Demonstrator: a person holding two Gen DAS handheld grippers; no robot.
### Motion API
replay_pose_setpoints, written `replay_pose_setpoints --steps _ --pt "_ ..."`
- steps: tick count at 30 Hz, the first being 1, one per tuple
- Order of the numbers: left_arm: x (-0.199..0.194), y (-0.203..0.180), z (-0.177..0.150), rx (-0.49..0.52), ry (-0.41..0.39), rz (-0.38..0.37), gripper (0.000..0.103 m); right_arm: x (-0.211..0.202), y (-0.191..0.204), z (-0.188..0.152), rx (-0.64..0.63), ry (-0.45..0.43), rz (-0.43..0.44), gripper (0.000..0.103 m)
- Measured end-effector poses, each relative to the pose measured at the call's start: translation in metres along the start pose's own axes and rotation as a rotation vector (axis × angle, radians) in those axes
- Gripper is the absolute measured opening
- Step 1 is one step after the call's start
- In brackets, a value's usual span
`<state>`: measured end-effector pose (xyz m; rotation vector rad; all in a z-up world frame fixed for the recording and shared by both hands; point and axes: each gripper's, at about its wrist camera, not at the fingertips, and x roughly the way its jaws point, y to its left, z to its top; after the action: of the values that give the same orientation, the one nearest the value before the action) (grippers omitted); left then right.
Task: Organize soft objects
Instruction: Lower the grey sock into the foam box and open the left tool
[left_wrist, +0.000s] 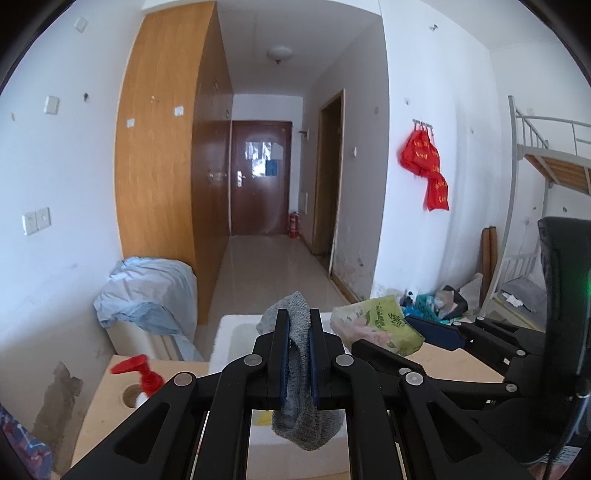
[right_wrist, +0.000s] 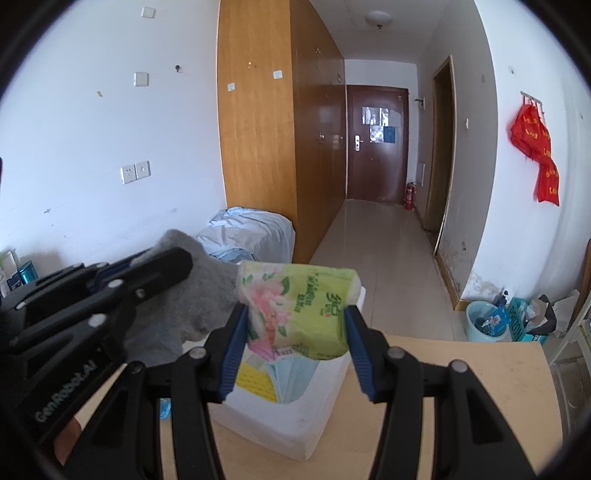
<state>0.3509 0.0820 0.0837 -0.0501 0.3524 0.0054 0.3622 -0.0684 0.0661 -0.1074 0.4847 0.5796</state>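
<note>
While the left gripper (left_wrist: 299, 354) is clamped on a grey sock (left_wrist: 301, 417) at lower centre, a green tissue pack (right_wrist: 299, 306) is pinched by the right gripper (right_wrist: 295, 347). Both are held over the white foam box (right_wrist: 295, 424), centre frame.

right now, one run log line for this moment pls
left gripper: shut on grey sock | right gripper: shut on tissue pack | both above white foam box
</note>
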Motion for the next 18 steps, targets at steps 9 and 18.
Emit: replay_pose_setpoints --steps 9,18 --pt "0.03 0.002 -0.006 0.018 0.027 0.005 0.009 0.018 -0.012 -0.001 0.013 0.037 -0.029 0.057" --pt "0.041 0.005 -0.01 0.018 0.042 0.023 0.009 0.02 -0.009 -0.001 0.007 0.045 -0.039 0.057"
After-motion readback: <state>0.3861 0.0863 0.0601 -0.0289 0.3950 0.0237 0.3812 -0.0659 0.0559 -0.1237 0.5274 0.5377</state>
